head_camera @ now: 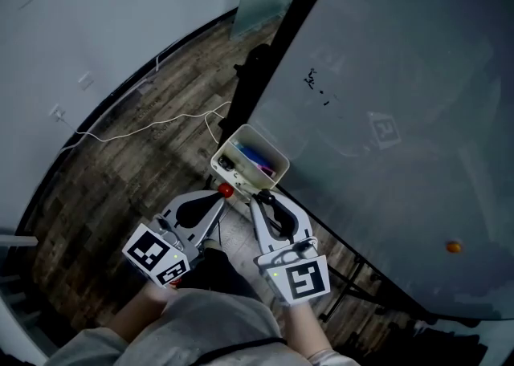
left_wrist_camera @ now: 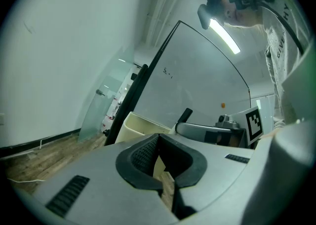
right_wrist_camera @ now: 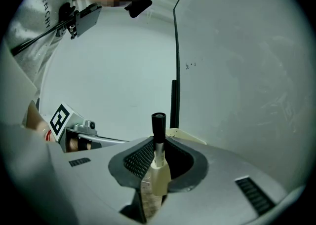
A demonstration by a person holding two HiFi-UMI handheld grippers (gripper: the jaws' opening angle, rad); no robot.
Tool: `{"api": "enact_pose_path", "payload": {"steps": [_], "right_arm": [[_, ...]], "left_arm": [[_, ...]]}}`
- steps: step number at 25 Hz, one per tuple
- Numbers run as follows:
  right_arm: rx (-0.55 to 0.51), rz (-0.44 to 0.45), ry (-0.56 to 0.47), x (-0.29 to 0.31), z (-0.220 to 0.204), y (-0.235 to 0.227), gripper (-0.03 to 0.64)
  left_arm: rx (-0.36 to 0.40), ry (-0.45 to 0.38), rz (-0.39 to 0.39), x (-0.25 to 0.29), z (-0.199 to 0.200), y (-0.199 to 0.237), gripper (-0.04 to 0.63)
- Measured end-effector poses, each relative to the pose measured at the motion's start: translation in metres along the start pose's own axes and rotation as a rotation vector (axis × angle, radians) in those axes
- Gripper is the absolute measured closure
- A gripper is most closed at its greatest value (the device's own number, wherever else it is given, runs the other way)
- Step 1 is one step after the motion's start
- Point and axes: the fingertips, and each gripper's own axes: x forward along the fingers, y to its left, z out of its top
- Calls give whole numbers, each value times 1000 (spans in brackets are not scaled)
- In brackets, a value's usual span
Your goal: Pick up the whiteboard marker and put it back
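Note:
The whiteboard marker (right_wrist_camera: 158, 142), cream-bodied with a black cap, stands upright between the pads of my right gripper (right_wrist_camera: 158, 164), which is shut on it. In the head view the right gripper (head_camera: 266, 198) holds its black tip just at the near rim of a white tray (head_camera: 270, 146) fixed under the whiteboard (head_camera: 385, 99). The tray holds several markers. My left gripper (head_camera: 221, 196) sits beside the right one on the left, level, its jaws a narrow slit apart with nothing between them (left_wrist_camera: 161, 164). A small red thing (head_camera: 227, 190) shows at its fingertips.
A black stand post (head_camera: 265, 67) runs along the whiteboard's left edge. A white cable (head_camera: 161, 125) trails over the wooden floor towards the wall. An orange magnet (head_camera: 454, 246) sticks on the board at lower right. The tray's cream wall (left_wrist_camera: 136, 125) lies just ahead of the left gripper.

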Motion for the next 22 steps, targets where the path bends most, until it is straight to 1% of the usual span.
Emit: {"api": "enact_pose_path", "payload": {"steps": [11,17,22], "right_arm": [[18,25,-17,-6,11,-6,540],[50,54,-23,-7,16,-6,540],[46,62,-27,-9,21,-6,540]], "left_arm": [[19,1,7,5,3,-3,580],[21,-3,17,5,4,-2,580],[13,-8,26,4,5,1,580]]}}
